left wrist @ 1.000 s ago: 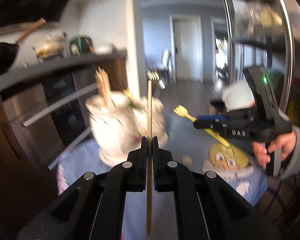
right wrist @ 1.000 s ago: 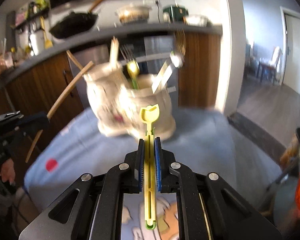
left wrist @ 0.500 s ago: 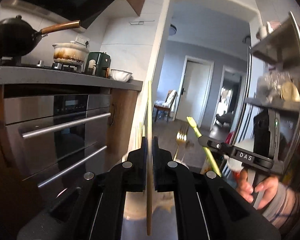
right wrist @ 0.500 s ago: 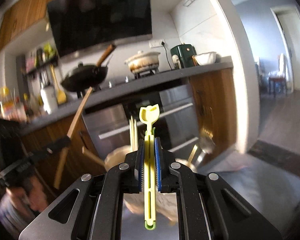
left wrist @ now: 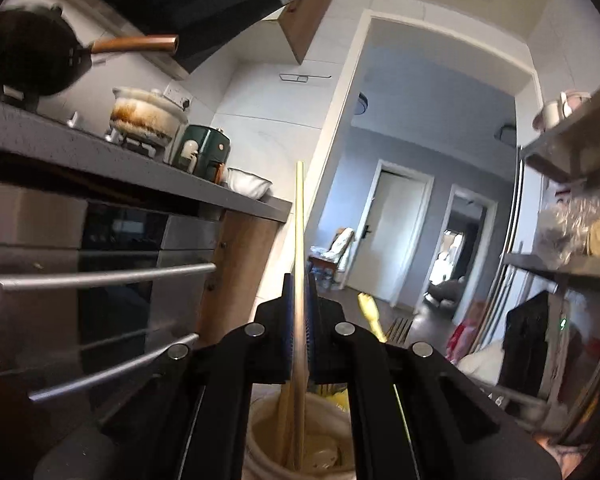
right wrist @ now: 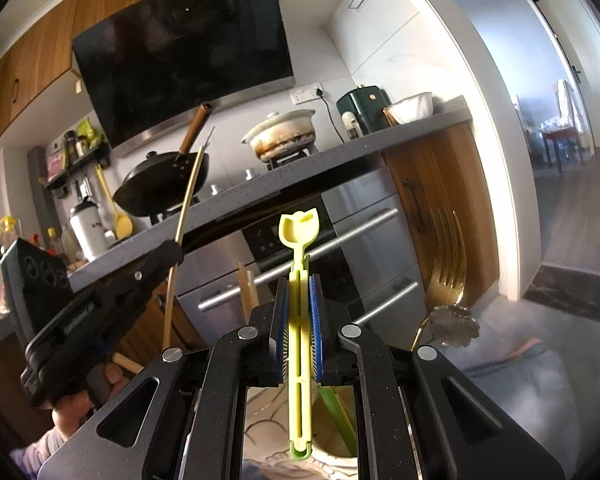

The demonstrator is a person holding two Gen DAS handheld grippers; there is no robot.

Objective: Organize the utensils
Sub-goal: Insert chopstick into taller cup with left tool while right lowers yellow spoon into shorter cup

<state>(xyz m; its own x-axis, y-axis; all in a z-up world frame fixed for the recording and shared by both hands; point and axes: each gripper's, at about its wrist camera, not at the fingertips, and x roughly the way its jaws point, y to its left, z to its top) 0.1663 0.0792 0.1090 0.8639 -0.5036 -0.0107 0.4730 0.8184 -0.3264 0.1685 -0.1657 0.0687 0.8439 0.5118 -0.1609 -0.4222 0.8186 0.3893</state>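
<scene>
Left gripper (left wrist: 299,300) clenched on a thin wooden chopstick (left wrist: 299,240), upright, pinched betw. blue pads (left wrist: 289,320), lower end over the cream utensil holder (left wrist: 260,436). Right gripper (right wrist: 299,308) grasps a yellow-green slotted plastic utensil (right wrist: 299,340), tulip-shaped tip up, tail hanging below pads above holder w/ gold fork (right wrist: 446,268). Kitchen counter (right wrist: 340,152) behind.

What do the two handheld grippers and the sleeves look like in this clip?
Both are matte black. The left gripper and right gripper have blue ribbed pads on their fingers and round silver pivot pins on angular linkage arms. The left gripper's body carries white lettering, unreadable here. A light, faintly striped sleeve shows at the left wrist.
</scene>
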